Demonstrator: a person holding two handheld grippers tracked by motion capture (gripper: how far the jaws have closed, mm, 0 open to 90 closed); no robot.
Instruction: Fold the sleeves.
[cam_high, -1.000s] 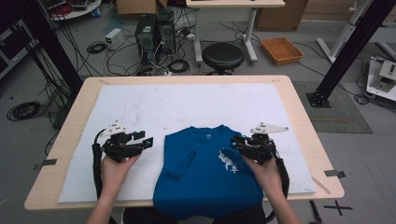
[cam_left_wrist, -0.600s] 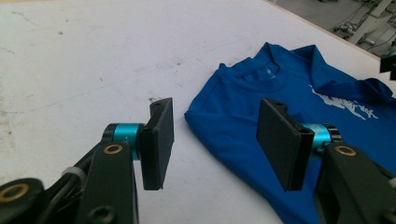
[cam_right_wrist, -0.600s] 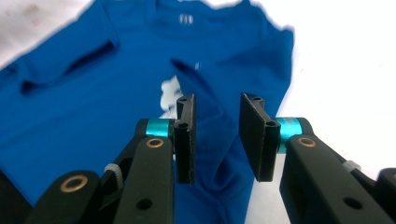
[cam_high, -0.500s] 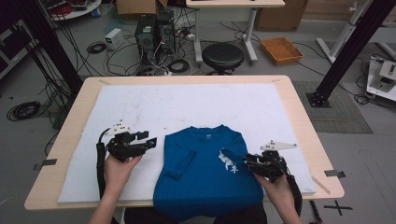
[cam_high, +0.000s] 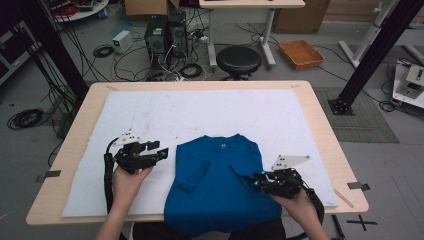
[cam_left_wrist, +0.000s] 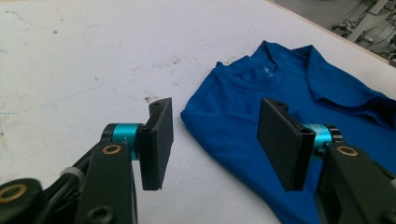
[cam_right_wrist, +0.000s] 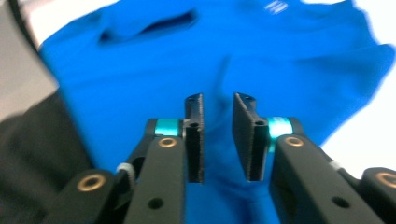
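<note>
Left tongs (cam_high: 162, 151) hover over the white mat (cam_high: 210, 112) just beside the left shoulder of the blue T-shirt (cam_high: 220, 185), held in the person's left hand (cam_high: 127, 180). Their jaws stand wide apart with nothing between them. In the left gripper view those tongs (cam_left_wrist: 215, 140) point toward the shirt (cam_left_wrist: 280, 93); its folded left edge and shoulder lie just past and partly between the two pads, and the collar is farther ahead, to the right of the pointing line.

Right tongs (cam_high: 253, 181) sit low over the right side of the shirt, near its right edge and a white print, held by the right hand (cam_high: 300, 207). The right gripper view is blurred; there the tongs (cam_right_wrist: 218, 140) have their jaws parted by a narrow gap, and blue cloth (cam_right_wrist: 224, 56) shows behind that gap. Whether the pads touch the cloth cannot be told.

The shirt lies flat at the near middle of the wooden surface (cam_high: 320, 120), collar away from the person and both short sleeves folded inward over the chest. Its hem hangs over the near edge of the surface. The two tongs are well apart, one on each side of the shirt
</note>
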